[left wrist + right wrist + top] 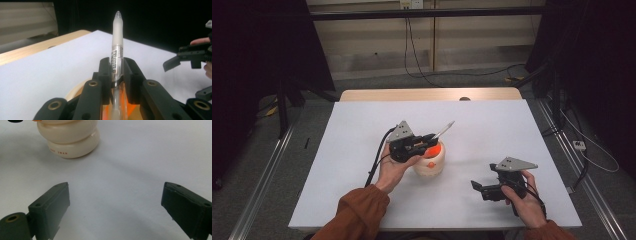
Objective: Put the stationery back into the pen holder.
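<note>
Your left claw (424, 142) sits just left of centre in the high view, clamped on the pen (443, 130). In the left gripper view the pen (117, 47) runs up the middle of the frame, pinched between the two black jaws near its printed band, tip pointing up and away. Directly beneath the claw stands the cream holder (430, 161) with its orange opening, at centre of the white tabletop (492, 130).

Your right claw (484, 190) rests low at the lower right of the high view, jaws wide apart and holding nothing. In the right gripper view the holder (68, 138) shows at upper left, well clear of those jaws.

Risks, as judged from here:
- The pen lies nearly level, not upright. Release it now and it likely bridges the rim and rolls off onto the tabletop.
- The grip sits near mid-shaft on a smooth barrel. Tilting could let it slip or swing in the jaws.
- The holder is unbraced. A push on its rim from the left claw could tip or slide it.
</note>
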Action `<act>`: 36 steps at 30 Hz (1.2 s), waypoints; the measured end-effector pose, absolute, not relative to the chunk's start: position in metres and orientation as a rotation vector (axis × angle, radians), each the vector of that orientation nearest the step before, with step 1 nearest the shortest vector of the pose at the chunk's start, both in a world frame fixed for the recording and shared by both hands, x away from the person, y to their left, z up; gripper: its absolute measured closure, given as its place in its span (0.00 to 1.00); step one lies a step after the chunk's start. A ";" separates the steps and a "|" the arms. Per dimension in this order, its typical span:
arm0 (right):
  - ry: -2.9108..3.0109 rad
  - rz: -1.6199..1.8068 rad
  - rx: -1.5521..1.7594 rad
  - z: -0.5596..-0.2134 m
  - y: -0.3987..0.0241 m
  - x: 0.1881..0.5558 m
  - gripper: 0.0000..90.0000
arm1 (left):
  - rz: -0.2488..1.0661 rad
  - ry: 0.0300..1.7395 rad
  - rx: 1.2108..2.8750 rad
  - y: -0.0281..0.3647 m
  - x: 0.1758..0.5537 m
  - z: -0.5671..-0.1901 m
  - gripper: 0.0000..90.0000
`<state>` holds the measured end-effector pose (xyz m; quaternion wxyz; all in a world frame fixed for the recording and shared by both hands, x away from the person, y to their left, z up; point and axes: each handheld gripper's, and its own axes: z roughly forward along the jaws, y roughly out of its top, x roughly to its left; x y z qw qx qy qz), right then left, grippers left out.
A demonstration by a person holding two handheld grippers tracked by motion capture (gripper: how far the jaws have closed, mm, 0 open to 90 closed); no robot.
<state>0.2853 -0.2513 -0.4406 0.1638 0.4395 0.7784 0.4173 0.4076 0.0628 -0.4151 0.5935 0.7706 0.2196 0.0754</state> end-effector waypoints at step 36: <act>2.224 1.191 1.247 -0.443 -0.251 0.287 0.09 | 0.160 0.573 1.968 0.090 0.387 -0.399 0.76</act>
